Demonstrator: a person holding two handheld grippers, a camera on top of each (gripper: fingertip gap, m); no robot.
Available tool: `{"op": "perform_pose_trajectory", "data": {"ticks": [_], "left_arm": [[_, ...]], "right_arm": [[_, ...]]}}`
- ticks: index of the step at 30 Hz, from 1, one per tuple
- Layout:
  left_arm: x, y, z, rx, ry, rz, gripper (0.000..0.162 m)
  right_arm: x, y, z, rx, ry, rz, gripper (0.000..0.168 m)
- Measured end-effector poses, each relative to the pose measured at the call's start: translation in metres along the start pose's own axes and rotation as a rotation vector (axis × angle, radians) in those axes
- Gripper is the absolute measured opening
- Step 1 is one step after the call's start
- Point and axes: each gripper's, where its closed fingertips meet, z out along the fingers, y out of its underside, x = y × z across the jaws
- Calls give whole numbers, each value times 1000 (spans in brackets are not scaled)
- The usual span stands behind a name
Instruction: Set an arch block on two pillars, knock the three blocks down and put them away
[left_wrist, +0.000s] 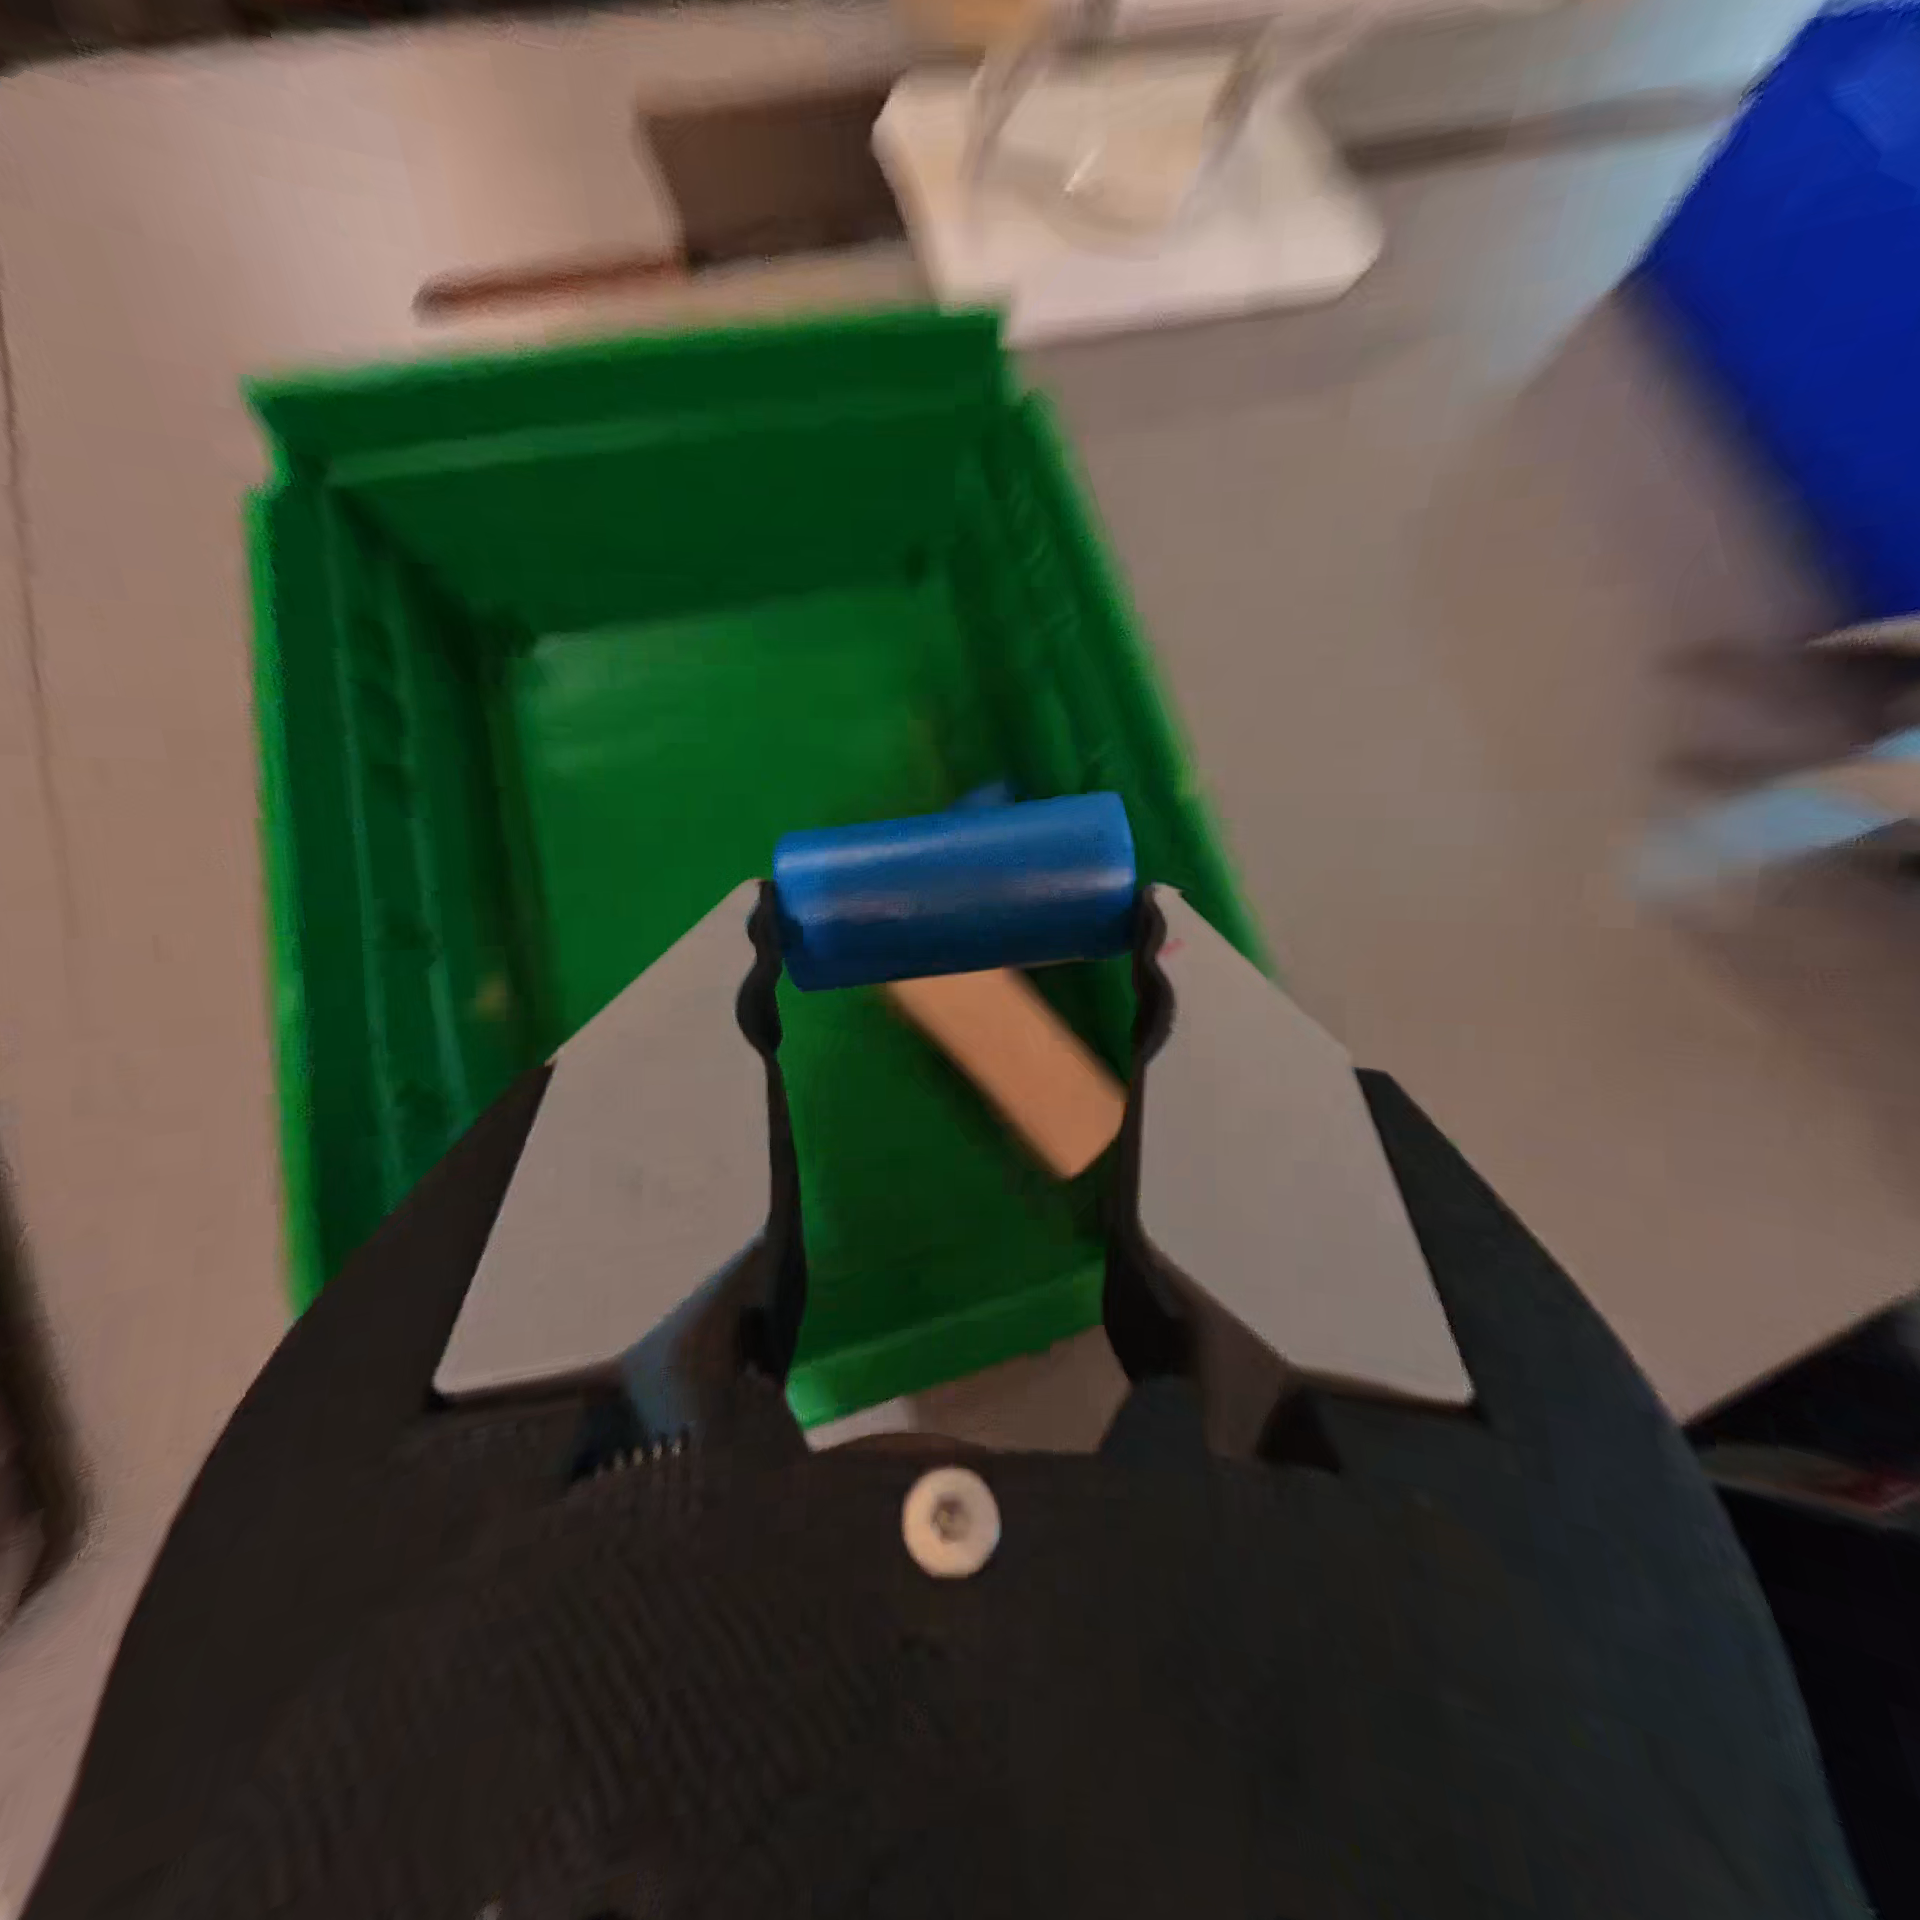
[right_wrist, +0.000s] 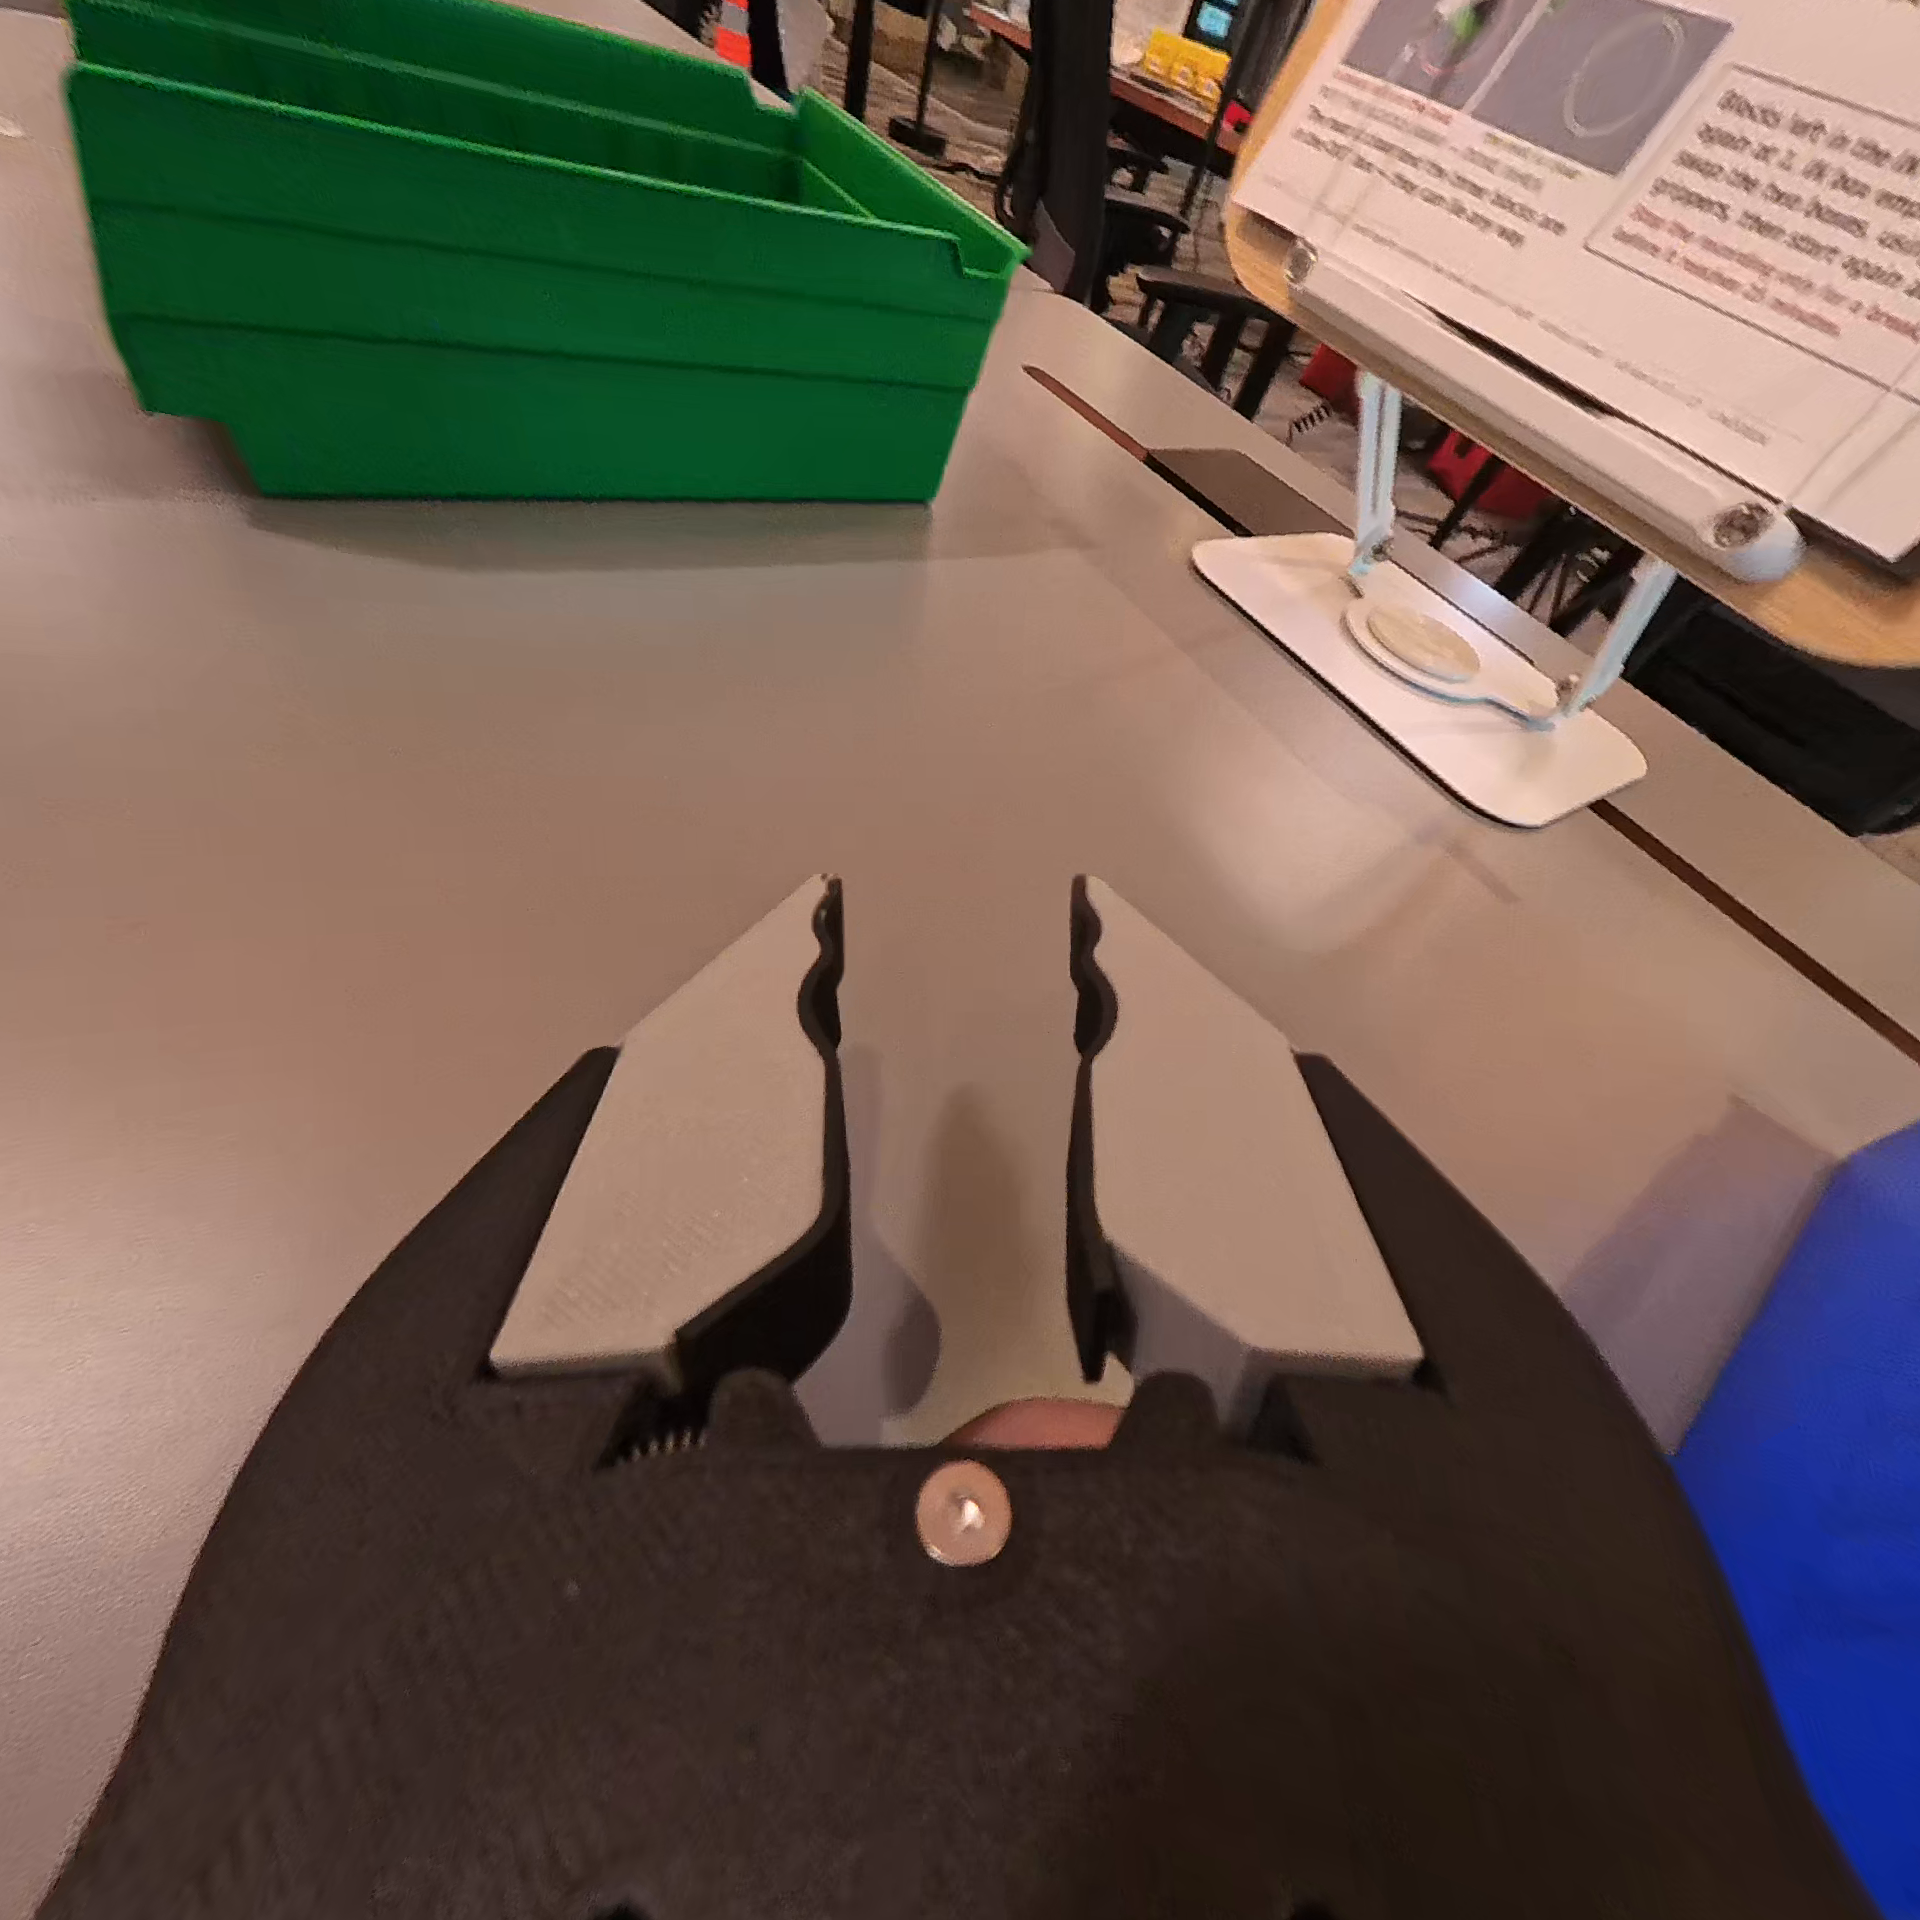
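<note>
In the left wrist view my left gripper (left_wrist: 954, 906) is shut on a blue block (left_wrist: 951, 902), held crosswise between the fingertips above the open green bin (left_wrist: 343, 831). A tan wooden block (left_wrist: 1013, 1070) lies on the bin floor under it, and a bit of another blue block (left_wrist: 982, 800) shows behind the held one. In the right wrist view my right gripper (right_wrist: 954, 904) is open and empty, low over the grey table (right_wrist: 520, 779). The green bin (right_wrist: 540, 312) stands far left of it.
A white stand (right_wrist: 1423, 675) holding a board with a printed sheet (right_wrist: 1621, 208) stands at the right, also blurred in the left wrist view (left_wrist: 1132, 197). A blue sleeve (right_wrist: 1818, 1507) shows at the right edge, also in the left wrist view (left_wrist: 1818, 312). The table edge runs along the right. One gripper's finger ends stand about 35 cm off the other's.
</note>
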Motion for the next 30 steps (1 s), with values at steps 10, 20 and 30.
{"op": "perform_pose_trajectory", "data": {"ticks": [10,20,30], "left_arm": [[214,-8,62,25,538,96,66],[296,30,122,-138,864,-81,66],[295,38,127,-155,978,-195,65]], "right_arm": [[-29,-29,-13,161,-54,-148,44],[-22,-39,-20,215,31,-237,40],[-28,-32,-11,156,-2,-230,32]]}}
